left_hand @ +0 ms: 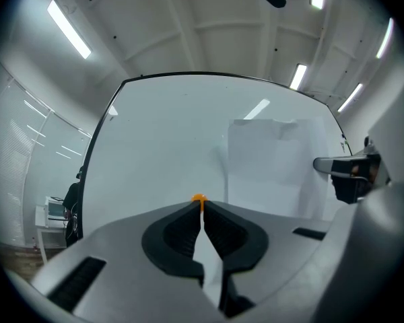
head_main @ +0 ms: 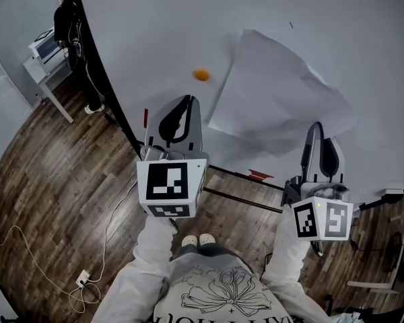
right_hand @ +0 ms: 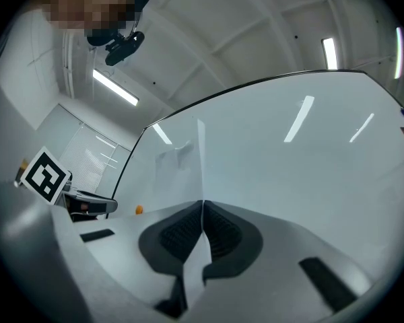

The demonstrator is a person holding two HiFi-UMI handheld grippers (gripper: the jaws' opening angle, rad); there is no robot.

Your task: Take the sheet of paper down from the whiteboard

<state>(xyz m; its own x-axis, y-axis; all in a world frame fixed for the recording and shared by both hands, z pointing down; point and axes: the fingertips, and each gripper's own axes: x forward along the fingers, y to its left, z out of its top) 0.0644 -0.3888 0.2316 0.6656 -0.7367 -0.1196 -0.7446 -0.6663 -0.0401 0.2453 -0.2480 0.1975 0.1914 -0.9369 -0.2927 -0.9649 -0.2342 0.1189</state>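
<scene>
One sheet of paper [head_main: 276, 93] is pinched by the right gripper [right_hand: 202, 202], left gripper [left_hand: 201, 212] pressed shut.

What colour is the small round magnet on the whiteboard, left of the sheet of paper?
Orange. The magnet shows best in the head view.

One whiteboard [head_main: 161, 25], one sheet [head_main: 276, 93], one orange magnet [head_main: 201, 75]. Grippers, that's two: left gripper [head_main: 188, 101], right gripper [head_main: 316, 125]. Cubes, two again: left cube [head_main: 170, 184], right cube [head_main: 323, 219]. Far corner: one person [head_main: 67, 19], one table [head_main: 35, 69]. One cable [head_main: 27, 247].
</scene>
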